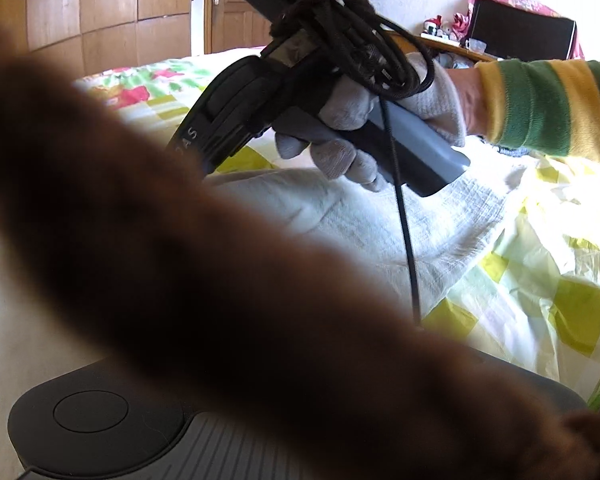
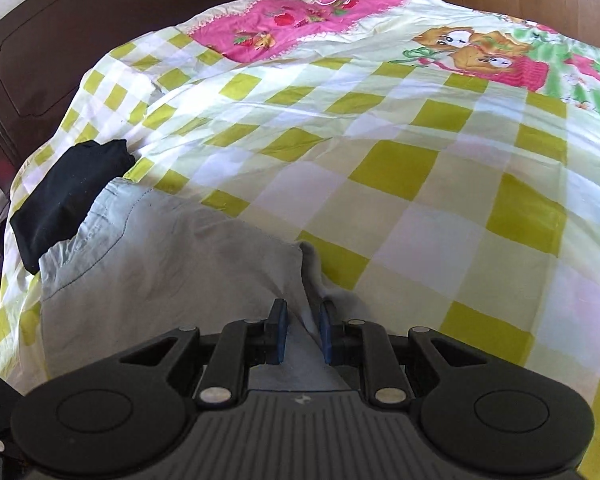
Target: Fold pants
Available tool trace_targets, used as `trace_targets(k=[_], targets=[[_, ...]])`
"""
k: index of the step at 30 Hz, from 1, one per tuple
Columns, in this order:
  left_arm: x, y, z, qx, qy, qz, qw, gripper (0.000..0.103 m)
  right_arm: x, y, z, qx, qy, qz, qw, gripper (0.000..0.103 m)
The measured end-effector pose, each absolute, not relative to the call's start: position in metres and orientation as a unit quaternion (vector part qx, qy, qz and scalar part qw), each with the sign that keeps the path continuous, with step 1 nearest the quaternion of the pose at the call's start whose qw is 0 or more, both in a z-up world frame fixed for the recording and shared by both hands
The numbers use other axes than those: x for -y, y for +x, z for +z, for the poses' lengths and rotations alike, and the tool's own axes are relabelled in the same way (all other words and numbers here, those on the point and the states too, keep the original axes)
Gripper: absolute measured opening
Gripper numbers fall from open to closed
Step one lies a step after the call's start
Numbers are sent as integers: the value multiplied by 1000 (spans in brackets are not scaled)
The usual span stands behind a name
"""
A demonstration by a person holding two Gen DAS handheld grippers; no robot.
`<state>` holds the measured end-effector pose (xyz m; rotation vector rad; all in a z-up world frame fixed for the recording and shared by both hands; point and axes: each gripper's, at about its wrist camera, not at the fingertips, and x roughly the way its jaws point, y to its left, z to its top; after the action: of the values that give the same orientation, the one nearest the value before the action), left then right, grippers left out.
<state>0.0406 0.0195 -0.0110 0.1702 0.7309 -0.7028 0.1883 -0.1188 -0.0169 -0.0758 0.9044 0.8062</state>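
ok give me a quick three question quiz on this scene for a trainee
1. True or false: the right gripper has its jaws apart, with a ridge of the pants between them.
2. What lies at the pants' far left end on the bed? A) a red towel B) a black garment C) a shoe
3. Fill in: in the left wrist view, a blurred brown shape hides the left gripper's fingers, and the gloved hand across the bed wears a striped ____.

Key: 1 true; 2 B; 3 sleeve
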Motion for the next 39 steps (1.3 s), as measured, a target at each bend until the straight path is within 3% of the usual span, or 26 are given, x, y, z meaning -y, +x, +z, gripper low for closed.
trace_targets(k=[2,3,4,15,23,29,35,39], targets=[[-23,45,-13,-351,66,-338,871,16,114,194,-19,-429,-42,382,818,31],[-25,46,-14,-353,59,-337,871,16,113,196,-17,-434,-39,378,817,20],[-26,47,-15,-355,55,-336,870,16,114,199,-15,-442,-31,373,815,19],[-27,49,-21,-364,41,-322,873,15,110,218,2,-430,-60,327,840,20],[-21,44,-12,-344,67,-316,882,17,201,162,29,-390,-21,226,892,21],[5,45,5,-311,82,-340,884,21,252,111,13,-419,-27,180,890,22],[50,54,-13,-330,133,-373,857,23,287,83,-18,-450,-6,134,883,22],[71,51,-21,-336,166,-371,850,23,345,60,-19,-440,70,42,894,22]])
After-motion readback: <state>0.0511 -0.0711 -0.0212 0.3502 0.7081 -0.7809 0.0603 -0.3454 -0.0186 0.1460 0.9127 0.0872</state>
